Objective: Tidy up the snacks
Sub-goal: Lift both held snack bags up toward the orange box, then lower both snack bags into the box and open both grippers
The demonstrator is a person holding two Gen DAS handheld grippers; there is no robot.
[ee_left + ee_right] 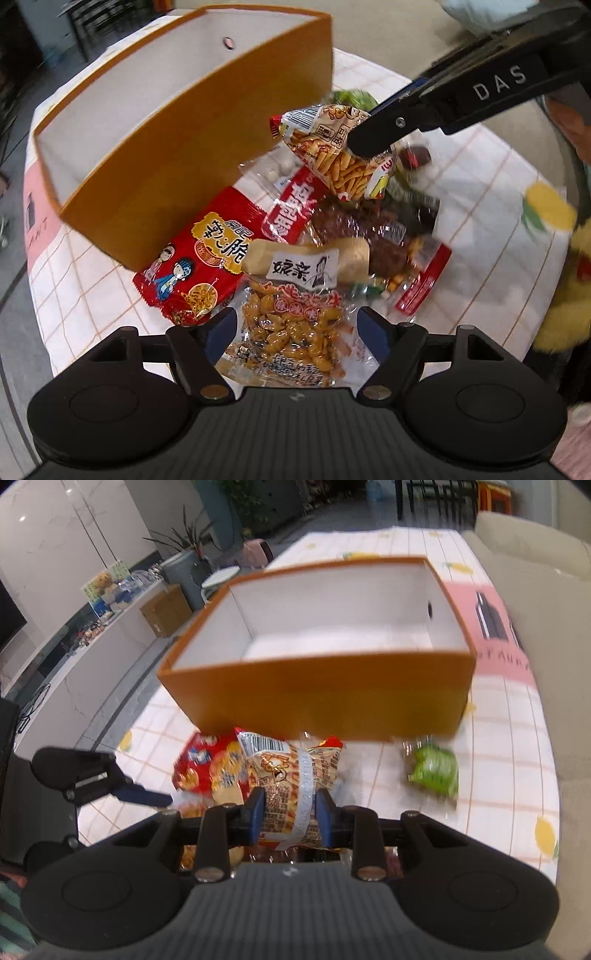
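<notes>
left gripper: jaws spread, over peanut packet, grasping nothing | right gripper: clamped on fries packet | orange box: empty

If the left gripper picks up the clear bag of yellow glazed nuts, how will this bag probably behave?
The bag of glazed nuts lies under the open left gripper. Its thin clear film looks glossy, so probably slippery. The loose pieces inside suggest it would sag and shift rather than stay stiff. It seems small and flat, so likely light.
</notes>
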